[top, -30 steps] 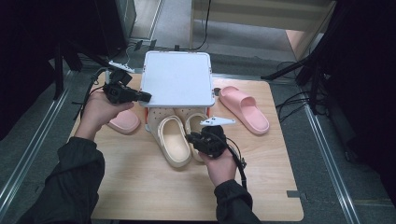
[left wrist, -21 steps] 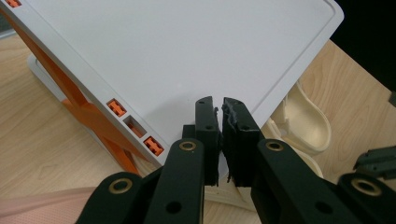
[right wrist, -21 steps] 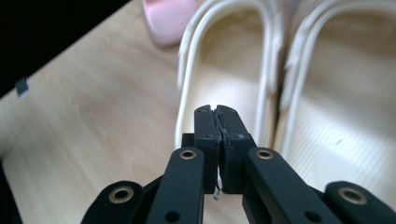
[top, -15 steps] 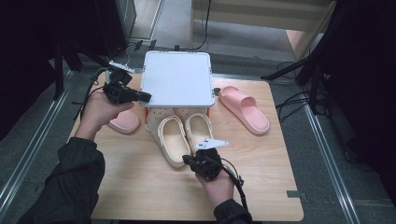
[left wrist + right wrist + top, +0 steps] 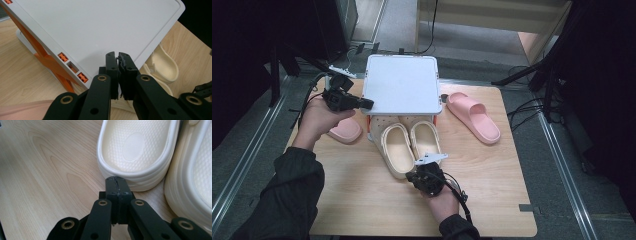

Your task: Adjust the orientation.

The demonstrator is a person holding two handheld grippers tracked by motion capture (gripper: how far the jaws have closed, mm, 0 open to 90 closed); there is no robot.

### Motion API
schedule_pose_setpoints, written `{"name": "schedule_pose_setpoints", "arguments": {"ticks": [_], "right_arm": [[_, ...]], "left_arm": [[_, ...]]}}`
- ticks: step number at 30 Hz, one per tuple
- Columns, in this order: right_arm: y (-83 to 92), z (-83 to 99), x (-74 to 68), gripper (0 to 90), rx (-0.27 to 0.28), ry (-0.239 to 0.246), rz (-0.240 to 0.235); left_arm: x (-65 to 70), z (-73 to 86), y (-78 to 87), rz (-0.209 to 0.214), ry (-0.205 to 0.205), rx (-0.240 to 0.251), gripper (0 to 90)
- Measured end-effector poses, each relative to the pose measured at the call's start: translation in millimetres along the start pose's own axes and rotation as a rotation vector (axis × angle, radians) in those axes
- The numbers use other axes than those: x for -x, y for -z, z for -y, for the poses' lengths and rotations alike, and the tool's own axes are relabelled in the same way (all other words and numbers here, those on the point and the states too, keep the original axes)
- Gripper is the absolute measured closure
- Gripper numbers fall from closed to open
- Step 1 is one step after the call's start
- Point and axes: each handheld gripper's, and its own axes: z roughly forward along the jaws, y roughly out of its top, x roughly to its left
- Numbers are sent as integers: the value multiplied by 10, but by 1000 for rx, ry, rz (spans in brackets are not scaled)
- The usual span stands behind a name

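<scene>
A light wooden table [image 5: 362, 200] with rounded corners stands on a grey floor [image 5: 582, 200]. Metal rails [image 5: 242, 165] run along the floor on both sides of it. Beyond the far edge, black cables [image 5: 432, 30] trail over the floor toward a pale wooden cabinet [image 5: 492, 20]. Dark curtains [image 5: 607, 75] hang at the left and the right, with black stand legs [image 5: 537, 75] in front of the right one. The light is even and soft.

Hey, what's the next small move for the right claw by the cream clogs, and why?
Probably nudge the right claw forward against the left cream clog's heel, sliding it under the white shelf. Its jaws are shut, just behind that heel, and the clog toes already sit beneath the shelf.
</scene>
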Motion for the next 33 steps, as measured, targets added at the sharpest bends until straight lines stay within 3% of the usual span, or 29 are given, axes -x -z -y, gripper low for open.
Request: {"name": "schedule_pose_setpoints", "arguments": {"ticks": [15, 24, 33], "right_arm": [[-77, -270, -60, 900, 40, -7, -9], [-280, -490, -75, 900, 26, 10, 22], [-499, -654, -6, 900, 87, -9, 56]], "left_arm": [[1, 5, 1, 6, -2, -3, 875], [6, 4, 3, 5, -4, -7, 878], [14, 6, 2, 5, -3, -9, 892]]}}
